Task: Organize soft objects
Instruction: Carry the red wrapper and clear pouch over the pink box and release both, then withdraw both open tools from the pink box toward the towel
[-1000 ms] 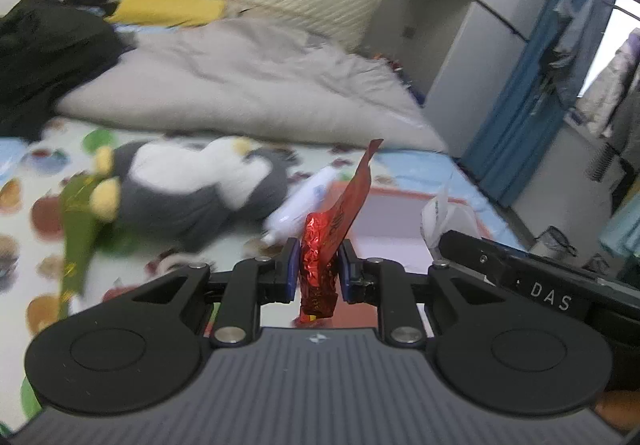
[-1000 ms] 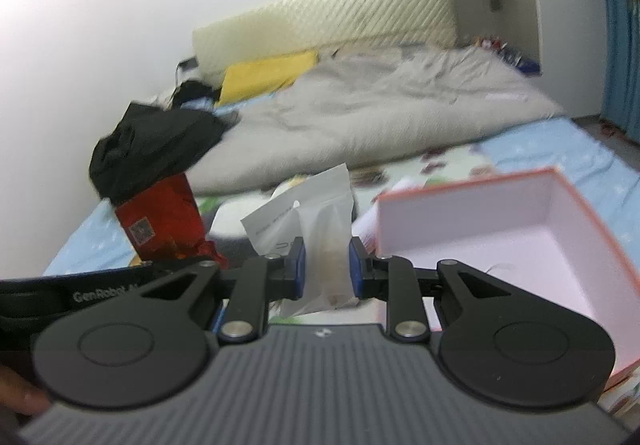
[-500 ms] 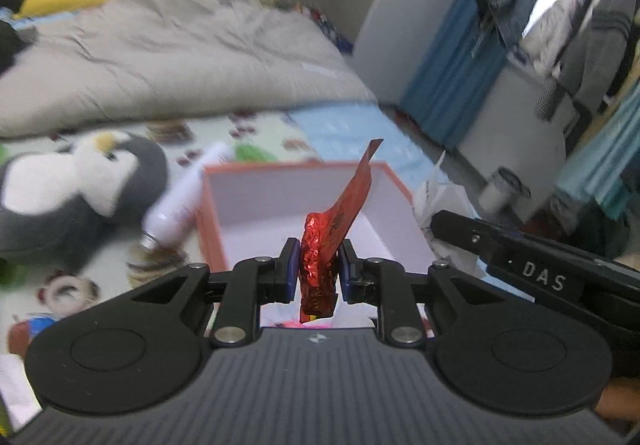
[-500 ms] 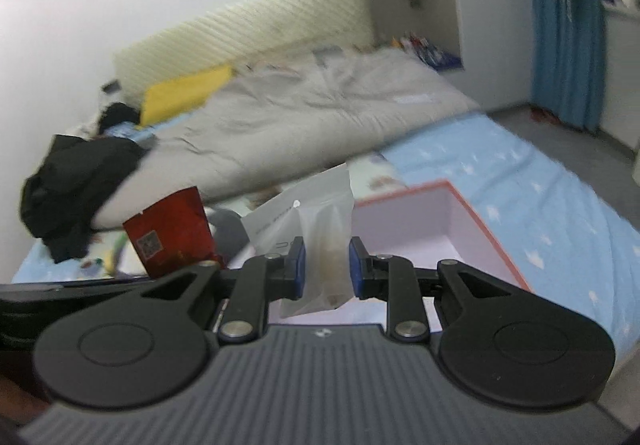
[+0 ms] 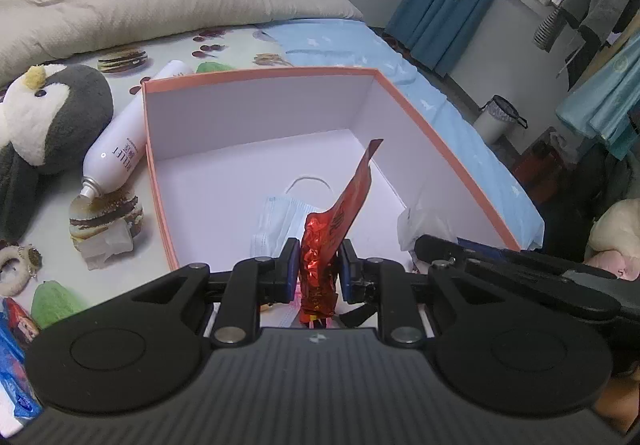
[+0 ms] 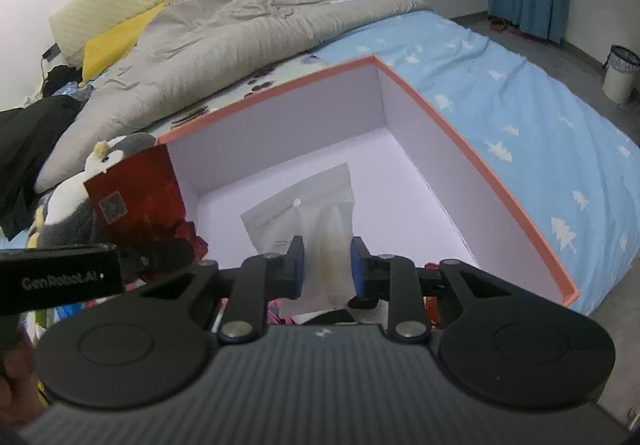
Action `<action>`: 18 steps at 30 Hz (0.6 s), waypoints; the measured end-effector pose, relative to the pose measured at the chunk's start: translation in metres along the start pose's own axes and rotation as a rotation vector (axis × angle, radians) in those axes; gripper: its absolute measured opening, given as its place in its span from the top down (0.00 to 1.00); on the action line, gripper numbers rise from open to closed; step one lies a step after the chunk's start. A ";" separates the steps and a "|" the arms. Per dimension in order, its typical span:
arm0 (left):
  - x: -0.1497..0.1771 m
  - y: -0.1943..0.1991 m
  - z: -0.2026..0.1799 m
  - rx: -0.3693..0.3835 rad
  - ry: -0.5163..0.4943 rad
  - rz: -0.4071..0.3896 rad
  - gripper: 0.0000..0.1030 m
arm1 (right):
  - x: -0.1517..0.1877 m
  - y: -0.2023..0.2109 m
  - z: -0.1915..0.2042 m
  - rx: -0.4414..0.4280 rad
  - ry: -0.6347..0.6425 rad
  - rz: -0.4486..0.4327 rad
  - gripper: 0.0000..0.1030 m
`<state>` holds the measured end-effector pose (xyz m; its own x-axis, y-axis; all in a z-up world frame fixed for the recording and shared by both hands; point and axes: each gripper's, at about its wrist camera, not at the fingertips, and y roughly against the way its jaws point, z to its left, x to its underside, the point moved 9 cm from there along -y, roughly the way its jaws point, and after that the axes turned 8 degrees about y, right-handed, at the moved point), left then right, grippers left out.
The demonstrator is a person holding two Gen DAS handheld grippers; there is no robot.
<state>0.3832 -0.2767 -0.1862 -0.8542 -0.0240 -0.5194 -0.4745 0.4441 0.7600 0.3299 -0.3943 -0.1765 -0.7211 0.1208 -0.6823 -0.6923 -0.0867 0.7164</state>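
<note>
Both claws hang over the open orange-rimmed white cardboard box (image 5: 420,125). The left claw (image 5: 318,271) pinches a crinkled red foil packet (image 5: 332,229) standing upright. The right claw (image 6: 327,265) is opening around a translucent white plastic pouch (image 6: 316,213), the box floor directly below.

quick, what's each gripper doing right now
Left gripper: shut on the crinkled red foil packet.
Right gripper: jaws opening, with the translucent white plastic pouch between them, pads seemingly just off it.

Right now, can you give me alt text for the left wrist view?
The left tool pinches a crumpled red packet over an open orange-rimmed box holding a blue face mask. A plush penguin and white bottle lie on the bed beside the box.
</note>
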 end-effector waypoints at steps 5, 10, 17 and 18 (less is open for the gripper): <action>0.000 0.002 -0.002 0.006 -0.012 0.001 0.64 | 0.002 0.001 -0.005 0.015 -0.022 0.006 0.54; -0.003 0.018 -0.008 -0.001 -0.027 -0.038 0.61 | -0.003 0.011 -0.006 -0.009 -0.033 -0.011 0.54; -0.009 0.064 -0.018 0.009 -0.054 -0.114 0.61 | -0.019 0.050 0.005 -0.027 -0.016 -0.104 0.54; -0.009 0.073 -0.019 0.010 -0.057 -0.127 0.61 | -0.021 0.059 0.009 -0.029 -0.008 -0.122 0.54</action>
<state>0.3522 -0.2609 -0.1192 -0.7738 -0.0301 -0.6327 -0.5759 0.4496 0.6828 0.3047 -0.3928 -0.1189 -0.6313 0.1397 -0.7629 -0.7755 -0.0996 0.6234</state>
